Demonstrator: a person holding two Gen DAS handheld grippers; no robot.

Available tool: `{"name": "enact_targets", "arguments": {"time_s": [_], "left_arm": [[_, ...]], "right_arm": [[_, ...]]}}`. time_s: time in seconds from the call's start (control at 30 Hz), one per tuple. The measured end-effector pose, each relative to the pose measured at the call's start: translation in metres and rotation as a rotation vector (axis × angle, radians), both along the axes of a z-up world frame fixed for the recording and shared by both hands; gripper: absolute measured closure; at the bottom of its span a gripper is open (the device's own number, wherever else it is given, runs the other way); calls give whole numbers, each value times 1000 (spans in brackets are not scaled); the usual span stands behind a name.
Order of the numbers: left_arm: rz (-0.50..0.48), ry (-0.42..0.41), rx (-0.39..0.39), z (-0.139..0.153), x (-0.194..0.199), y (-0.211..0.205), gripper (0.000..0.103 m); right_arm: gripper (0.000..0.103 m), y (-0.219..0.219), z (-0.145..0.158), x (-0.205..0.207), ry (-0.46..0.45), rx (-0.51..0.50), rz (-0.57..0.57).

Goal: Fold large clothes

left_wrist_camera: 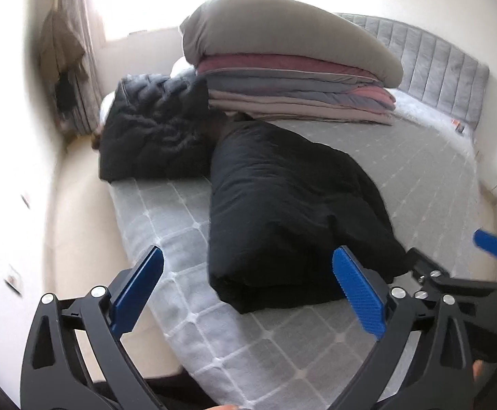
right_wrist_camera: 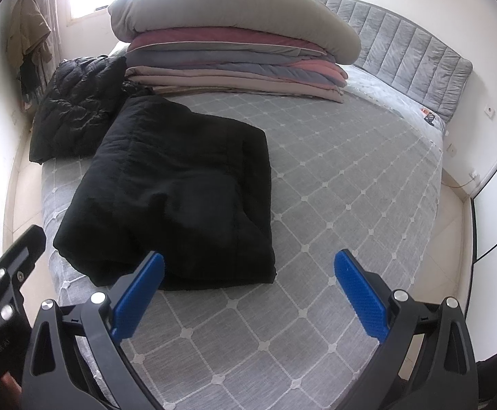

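From the left wrist view the folded black padded coat (left_wrist_camera: 292,212) shows its thick rolled near end, bulging toward the camera at the mattress edge, and the cream floor (left_wrist_camera: 77,212) down the bed's side. The right wrist view instead looks over the coat's flat top, a rough rectangle, and takes in the broad grey quilted bed cover with its white diamond grid (right_wrist_camera: 350,205) running to the grey padded headboard (right_wrist_camera: 412,68).

The coat lies on the near left part of the bed, its long axis running from the near edge away toward the stack of folded pink, grey and beige blankets (right_wrist_camera: 234,71) with a large beige duvet on top. A second, shiny black puffer jacket (right_wrist_camera: 77,102) sits crumpled just beside its far left corner.

The left gripper (left_wrist_camera: 248,280) is spread wide, its blue pads hanging either side of the coat's near end; whether the right pad brushes the fabric I cannot tell, and nothing is gripped. The right gripper (right_wrist_camera: 248,280) is also spread wide, over bare cover just right of the coat, holding nothing.
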State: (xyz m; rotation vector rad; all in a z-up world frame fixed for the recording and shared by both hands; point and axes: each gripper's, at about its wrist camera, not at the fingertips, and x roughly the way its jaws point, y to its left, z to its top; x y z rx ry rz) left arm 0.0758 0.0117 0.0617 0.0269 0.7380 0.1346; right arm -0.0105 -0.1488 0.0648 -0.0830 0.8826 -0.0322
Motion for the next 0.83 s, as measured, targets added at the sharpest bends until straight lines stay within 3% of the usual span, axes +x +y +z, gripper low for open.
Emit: {"name": "enact_targets", "arguments": {"time_s": [0.1,0.23,0.37,0.53,0.57,0.6,0.7,0.77,0.83], "left_arm": [[-33,-50,49,2,-6,-8,7],[-115,-79,-50,9,-9,-9,7],[-127,-112,-99,16,-14,-11,7],[-72,-182,-1,24,-28,-30,7],[-71,-183,1,25,-29,-34,7],[-70,-179,2,26,-30,-37,7],[-89,-151,5,27,-34,-48,7],[-105,-156,40,27,-40,-57,7],[-114,-155,47,28,-46,-63,7]], "right_arm": [[7,-3,0,0,-1,11,-2],[7,-13,4,-3,-30,40,-9],[7,-28,11,-14,-89,40,-32],[7,-57,38,-56,-339,116,-31],[7,-65,38,-67,-426,144,-12],[7,-70,32,-72,-459,160,8],[7,-82,9,-53,-270,194,46],[7,-98,8,-66,-313,271,31],[7,-103,15,-81,-378,266,20]]}}
